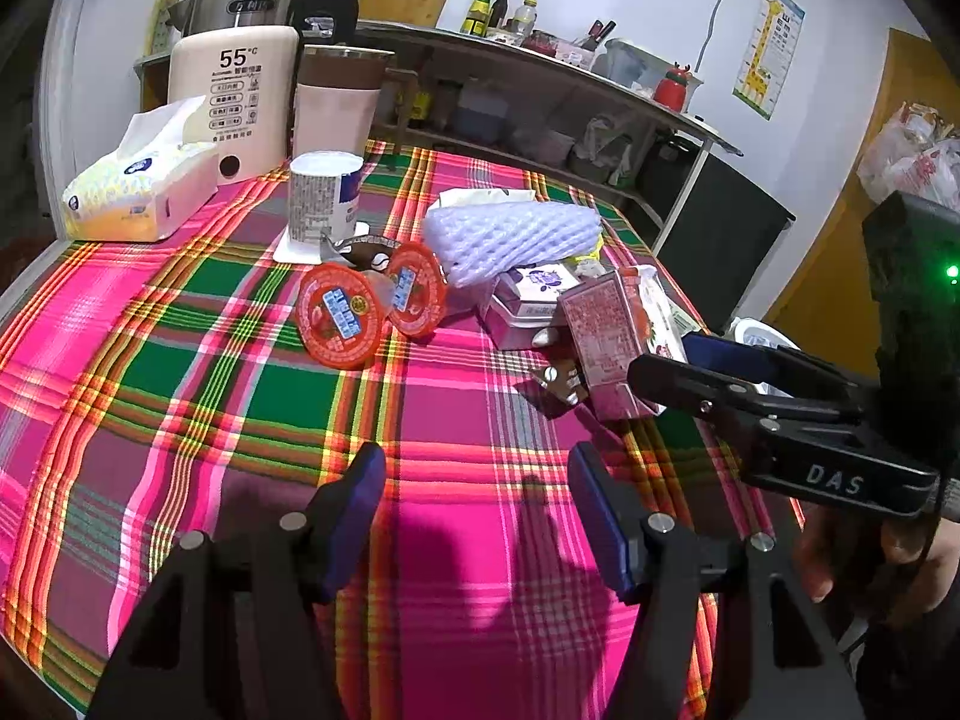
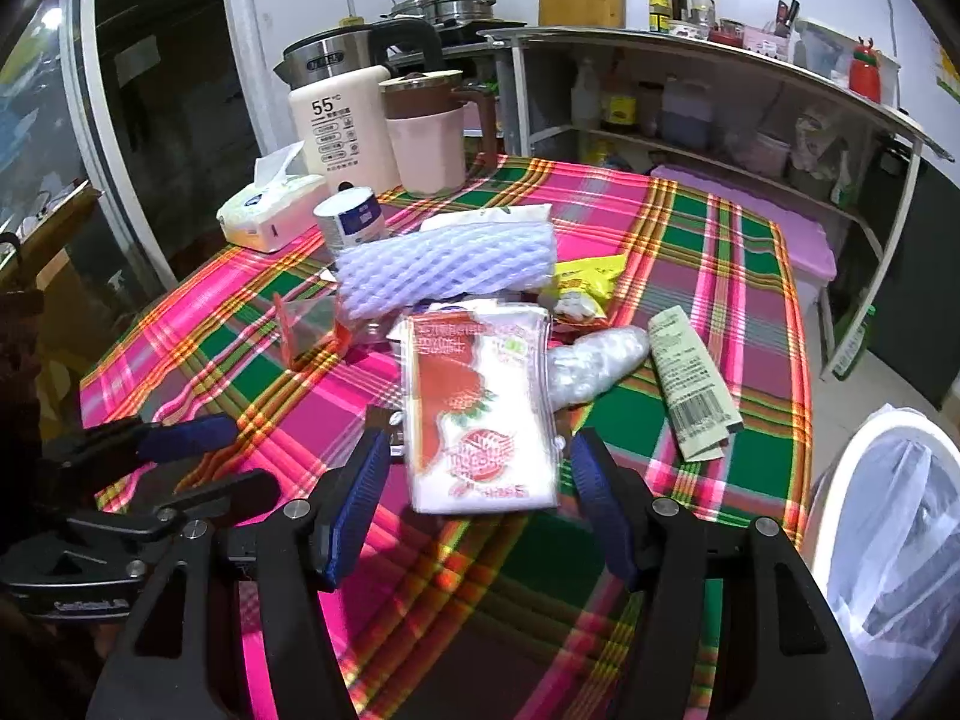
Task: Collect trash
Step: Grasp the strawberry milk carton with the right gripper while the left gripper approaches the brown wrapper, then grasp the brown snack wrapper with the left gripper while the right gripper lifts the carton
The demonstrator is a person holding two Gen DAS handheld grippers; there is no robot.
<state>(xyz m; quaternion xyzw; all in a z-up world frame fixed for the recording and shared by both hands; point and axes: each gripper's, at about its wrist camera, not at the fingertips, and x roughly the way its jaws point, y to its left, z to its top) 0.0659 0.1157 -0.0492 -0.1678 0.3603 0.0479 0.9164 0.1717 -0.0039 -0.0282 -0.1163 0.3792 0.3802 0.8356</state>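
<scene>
A strawberry-print drink carton (image 2: 480, 408) lies on the plaid tablecloth (image 2: 720, 474), its near end between the wide-apart fingers of my right gripper (image 2: 477, 456), which is open. From the left wrist view this carton (image 1: 606, 336) shows its pink side, with the right gripper (image 1: 666, 360) reaching in from the right. My left gripper (image 1: 474, 468) hovers open over bare cloth with nothing in it. Other trash behind: two red jelly cups (image 1: 342, 318), a white foam net (image 1: 510, 234), a purple box (image 1: 528, 300), a brown wrapper (image 1: 558, 387), a clear plastic bag (image 2: 594, 360), a pale green packet (image 2: 690, 378).
A white bin with a plastic liner (image 2: 888, 516) stands off the table's right edge. At the back left are a tissue pack (image 1: 132, 186), a paper cup (image 1: 324, 198), a cream warmer (image 1: 234, 102), a kettle (image 1: 252, 0) and a pink jug (image 2: 426, 138). A steel shelf (image 2: 720, 72) runs behind.
</scene>
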